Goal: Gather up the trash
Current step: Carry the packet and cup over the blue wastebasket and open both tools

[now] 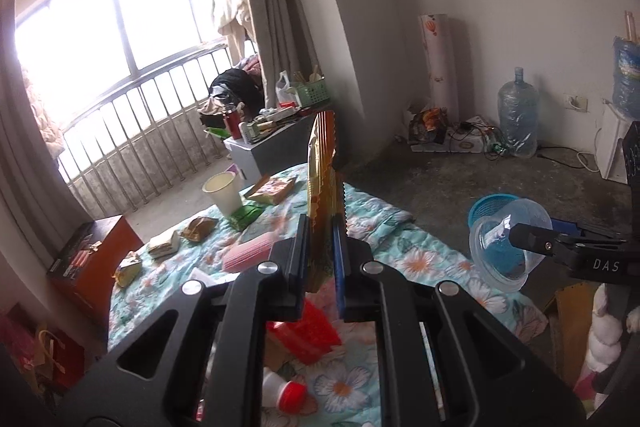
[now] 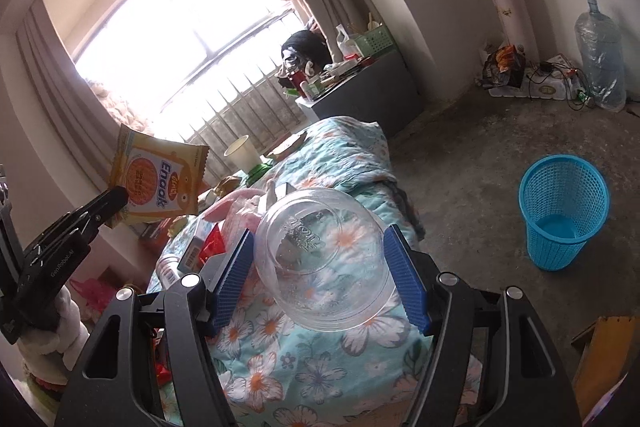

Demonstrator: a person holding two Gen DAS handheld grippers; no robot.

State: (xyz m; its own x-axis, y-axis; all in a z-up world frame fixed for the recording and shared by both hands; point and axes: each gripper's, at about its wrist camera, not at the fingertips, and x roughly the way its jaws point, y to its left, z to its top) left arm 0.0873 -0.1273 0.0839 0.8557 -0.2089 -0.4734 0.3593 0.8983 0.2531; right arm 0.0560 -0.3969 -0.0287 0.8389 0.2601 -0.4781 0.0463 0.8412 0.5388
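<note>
At far left a red box (image 1: 96,259) stands on the floor beside the bed (image 1: 384,227), whose flowered quilt carries scattered trash: crumpled wrappers (image 1: 164,247), a white cup (image 1: 222,193), a green packet (image 1: 246,217) and a flat carton (image 1: 272,189). Nearer the camera lie a pink pack (image 1: 248,257), a red wrapper (image 1: 308,331) and a small bottle with a red cap (image 1: 286,393). In the middle, the left tool (image 1: 322,227) is nearly closed, clamped on a yellow snack bag (image 1: 322,179) held upright and edge-on above the bed; the right wrist view shows its printed face (image 2: 158,179) and the left tool (image 2: 118,197) gripping its lower edge. To the right, the right tool (image 2: 320,259) stands fairly wide, its blue pads (image 2: 406,275) pressed on either side of a clear plastic bowl (image 2: 324,259), lifted over the quilt. Further right a blue basket (image 2: 562,211) stands on the bare floor, well apart from the bed, and a water jug (image 2: 600,55) sits by the far wall
</note>
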